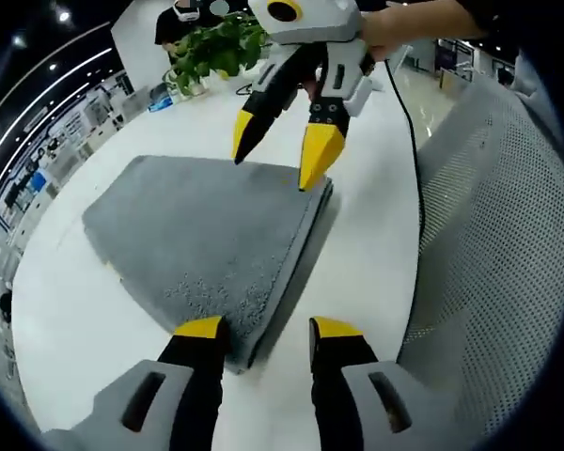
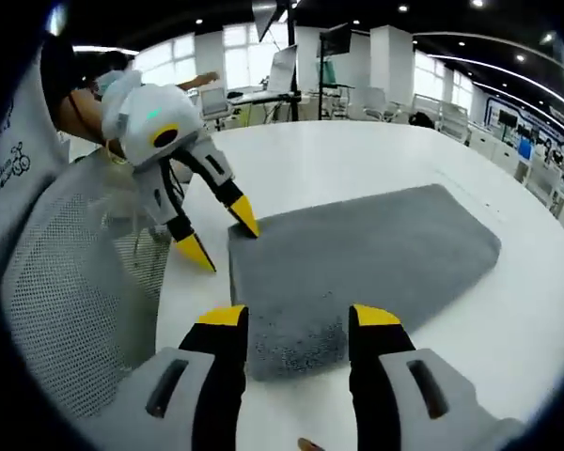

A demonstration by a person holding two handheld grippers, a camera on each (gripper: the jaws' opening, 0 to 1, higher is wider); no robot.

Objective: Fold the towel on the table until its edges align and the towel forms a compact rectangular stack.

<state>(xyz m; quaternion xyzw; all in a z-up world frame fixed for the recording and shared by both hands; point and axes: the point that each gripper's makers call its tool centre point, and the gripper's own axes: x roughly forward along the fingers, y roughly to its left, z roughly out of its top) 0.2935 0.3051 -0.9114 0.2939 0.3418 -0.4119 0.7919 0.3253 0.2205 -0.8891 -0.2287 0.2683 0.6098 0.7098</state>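
Two grippers work at one edge of a white table (image 1: 66, 319), beside a grey mesh chair (image 1: 508, 244). Largest on the table is the grey towel (image 1: 202, 235) — folded flat, lying near the chair-side edge. The left gripper (image 1: 263, 331) stands with jaws apart at one towel corner, one yellow tip resting on the cloth, the other off it on the table. The right gripper (image 2: 296, 315) is spread too, both tips set over the towel's opposite corner — nothing pinched. Beyond the towel, a potted plant (image 1: 211, 47) stands near the far table edge.
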